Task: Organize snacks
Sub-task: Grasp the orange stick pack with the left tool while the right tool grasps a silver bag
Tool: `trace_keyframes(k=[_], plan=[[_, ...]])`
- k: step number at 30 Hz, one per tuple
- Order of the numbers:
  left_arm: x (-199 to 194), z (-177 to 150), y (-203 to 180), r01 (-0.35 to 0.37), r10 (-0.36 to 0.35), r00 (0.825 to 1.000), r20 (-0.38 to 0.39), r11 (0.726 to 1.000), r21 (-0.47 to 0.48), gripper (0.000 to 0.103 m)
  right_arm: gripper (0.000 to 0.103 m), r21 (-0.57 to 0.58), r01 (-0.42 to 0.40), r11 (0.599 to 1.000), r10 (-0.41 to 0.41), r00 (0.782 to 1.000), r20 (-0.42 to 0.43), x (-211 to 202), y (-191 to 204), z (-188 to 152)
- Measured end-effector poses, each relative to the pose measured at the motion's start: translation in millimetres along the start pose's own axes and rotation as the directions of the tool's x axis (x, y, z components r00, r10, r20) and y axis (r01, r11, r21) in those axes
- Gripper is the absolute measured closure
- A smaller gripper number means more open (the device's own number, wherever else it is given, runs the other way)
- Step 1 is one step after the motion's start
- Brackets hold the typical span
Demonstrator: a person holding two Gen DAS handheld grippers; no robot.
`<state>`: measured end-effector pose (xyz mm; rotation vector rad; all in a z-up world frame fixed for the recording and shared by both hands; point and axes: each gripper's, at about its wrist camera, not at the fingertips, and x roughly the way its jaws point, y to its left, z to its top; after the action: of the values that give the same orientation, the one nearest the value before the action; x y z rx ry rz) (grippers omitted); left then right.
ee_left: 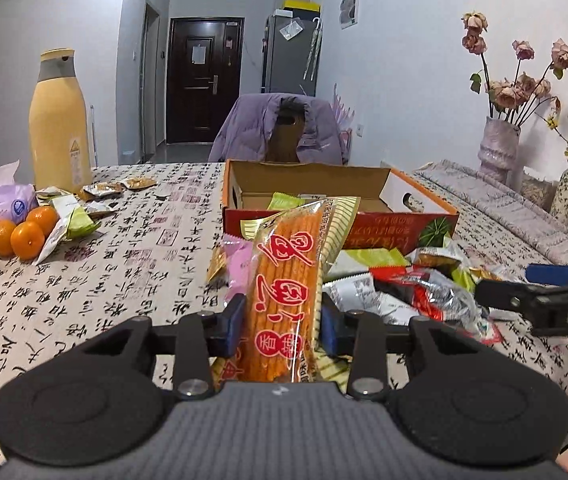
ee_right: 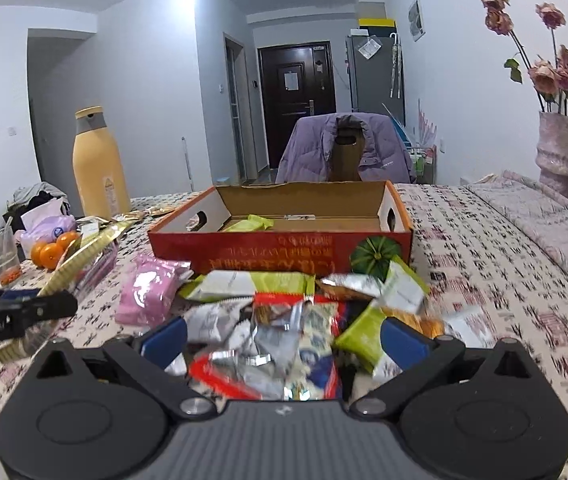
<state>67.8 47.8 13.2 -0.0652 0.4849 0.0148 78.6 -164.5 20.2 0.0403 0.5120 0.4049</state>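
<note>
My left gripper (ee_left: 280, 320) is shut on a long orange snack-stick packet (ee_left: 284, 280), which stands up off the table between the blue pads. Behind it lies an open red cardboard box (ee_left: 404, 216) with a green packet (ee_right: 250, 223) inside. A heap of mixed snack packets (ee_left: 404, 284) lies in front of the box. My right gripper (ee_right: 284, 336) is open wide just over that heap (ee_right: 284, 312), with a silver, red and blue foil packet (ee_right: 292, 356) between its fingers. I cannot see the pads pressing on it. The view is blurred.
A tall yellow bottle (ee_left: 58, 128), oranges (ee_left: 24, 236), loose packets (ee_left: 100, 192) and a plastic cup (ee_right: 2, 256) sit at the left. A pink packet (ee_right: 148, 292) lies left of the heap. A vase of dried roses (ee_left: 500, 148) stands at the right, and a chair with a purple jacket (ee_left: 280, 128) stands behind the box.
</note>
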Motion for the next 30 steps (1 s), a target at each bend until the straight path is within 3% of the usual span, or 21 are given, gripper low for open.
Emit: trace_keyframes(k=[6, 10, 15, 17, 20, 26, 30], plan=[[5, 4, -2, -0.011, 0.011, 1.000, 0.006, 1.000, -0.011, 0.065, 0.002, 0.013, 0.010, 1.000, -0.009, 0.999, -0.036, 20, 0, 15], [9, 4, -3, -0.015, 0.015, 1.000, 0.001, 1.000, -0.017, 0.065, 0.014, 0.018, 0.013, 1.000, -0.011, 0.996, -0.090, 39, 1, 17], [13, 3, -3, -0.018, 0.018, 1.000, -0.004, 1.000, -0.017, 0.065, 0.019, 0.011, 0.024, 1.000, -0.022, 0.987, -0.158, 61, 5, 14], [13, 2, -2, -0.019, 0.019, 1.000, -0.006, 1.000, -0.019, 0.065, 0.028, 0.017, 0.037, 0.999, -0.033, 0.981, -0.190, 70, 3, 9], [15, 1, -1, -0.018, 0.017, 1.000, -0.011, 1.000, -0.023, 0.065, 0.032, 0.032, 0.047, 0.998, -0.039, 0.976, -0.216, 77, 0, 0], [17, 0, 0, -0.011, 0.011, 1.000, -0.017, 0.999, -0.030, 0.065, 0.043, 0.053, 0.036, 0.998, -0.025, 0.982, -0.187, 71, -4, -13], [19, 0, 1, -0.009, 0.009, 1.000, -0.020, 0.999, -0.035, 0.065, 0.045, 0.048, 0.026, 0.998, -0.019, 0.989, -0.145, 57, -4, -16]])
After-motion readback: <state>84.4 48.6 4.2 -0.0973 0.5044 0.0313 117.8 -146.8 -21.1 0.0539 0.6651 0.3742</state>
